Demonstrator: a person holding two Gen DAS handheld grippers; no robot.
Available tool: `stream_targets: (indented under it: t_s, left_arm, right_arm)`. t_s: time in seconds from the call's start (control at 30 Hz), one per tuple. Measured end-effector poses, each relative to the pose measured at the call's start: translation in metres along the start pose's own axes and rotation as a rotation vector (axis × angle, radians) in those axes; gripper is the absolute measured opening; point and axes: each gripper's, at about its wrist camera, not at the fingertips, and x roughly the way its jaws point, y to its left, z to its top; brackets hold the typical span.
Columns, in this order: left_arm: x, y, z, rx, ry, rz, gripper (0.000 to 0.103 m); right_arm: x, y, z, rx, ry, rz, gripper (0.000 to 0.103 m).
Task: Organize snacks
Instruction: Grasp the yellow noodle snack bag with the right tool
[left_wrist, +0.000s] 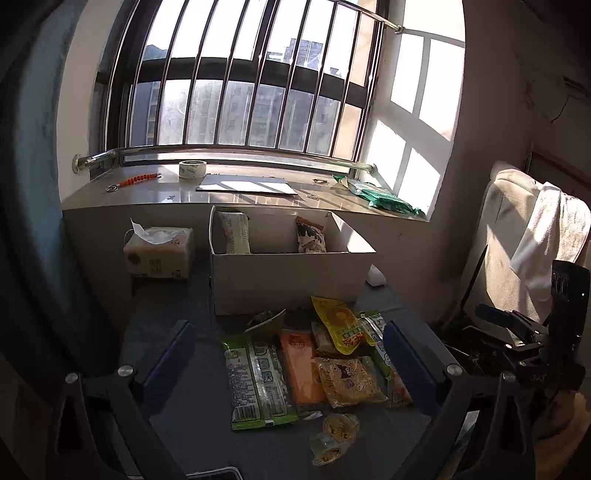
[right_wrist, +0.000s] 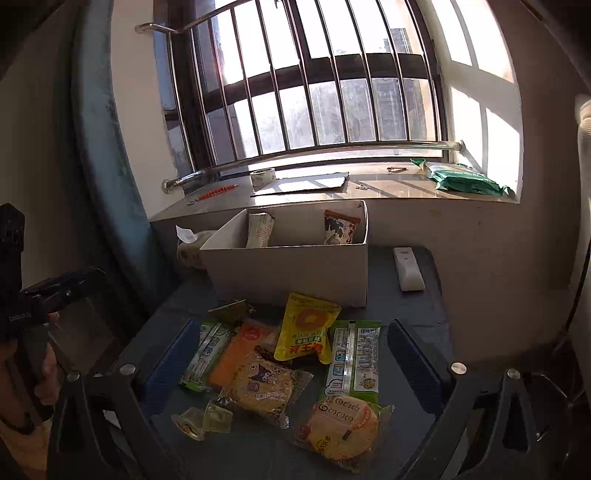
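- Nearest the left gripper (left_wrist: 288, 354), two small clear-wrapped sweets (left_wrist: 334, 437) lie on the dark worktop (left_wrist: 173, 325), just ahead of the pile of snacks.
- Left jaws stand wide apart and empty, blue pads either side of the pile, gripping nothing.
- Right gripper (right_wrist: 291, 354) is likewise spread wide over the same pile, jaws released, nothing between them touching the pads.
- Snacks lie loose on the worktop in front of the white box (left_wrist: 288, 280): a green packet (left_wrist: 255, 384), an orange packet (left_wrist: 301, 365), a yellow pouch (right_wrist: 304, 328) resting on top of the others, a round cake with a cartoon wrapper (right_wrist: 264, 387), and another round cake in an orange-printed wrapper (right_wrist: 341, 430) closest to the right camera.
- Second green packet (right_wrist: 356, 354) sits just beside the yellow pouch, partly under the near round cake.
- Inside the box, two packets already stand upright against the far wall: a pale one (left_wrist: 232, 234) on the left, a patterned one (left_wrist: 310, 236) on the right.
- Tissue pack (left_wrist: 160, 251) sits left of the box; a white remote (right_wrist: 408, 267) lies to its right.
- Behind, the windowsill (left_wrist: 147, 194) carries a tape roll (left_wrist: 192, 168) and a green bag (left_wrist: 388, 197).
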Motion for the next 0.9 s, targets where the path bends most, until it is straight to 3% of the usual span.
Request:
stream_targets:
  t_s: [0.17, 0.3, 0.63, 0.8, 0.9]
  left_arm:
    - [0.002, 0.001, -0.014, -0.009, 0.023, 0.006, 0.103]
    - [0.004, 0.004, -0.015, -0.011, 0.024, 0.014, 0.103]
    - [0.009, 0.012, -0.020, -0.017, 0.043, 0.033, 0.103]
    - [0.010, 0.018, -0.023, -0.023, 0.053, 0.029, 0.103]
    - [0.010, 0.022, -0.024, -0.036, 0.057, 0.034, 0.103]
  right_arm:
    - [0.008, 0.012, -0.030, -0.021, 0.068, -0.041, 0.103]
    - [0.030, 0.017, -0.033, -0.025, 0.127, -0.047, 0.103]
    - [0.167, 0.000, -0.007, 0.086, 0.327, -0.042, 0.103]
    - [0.227, -0.001, -0.004, 0.111, 0.412, -0.079, 0.101]
    - [0.248, 0.004, -0.010, 0.055, 0.456, -0.105, 0.090]
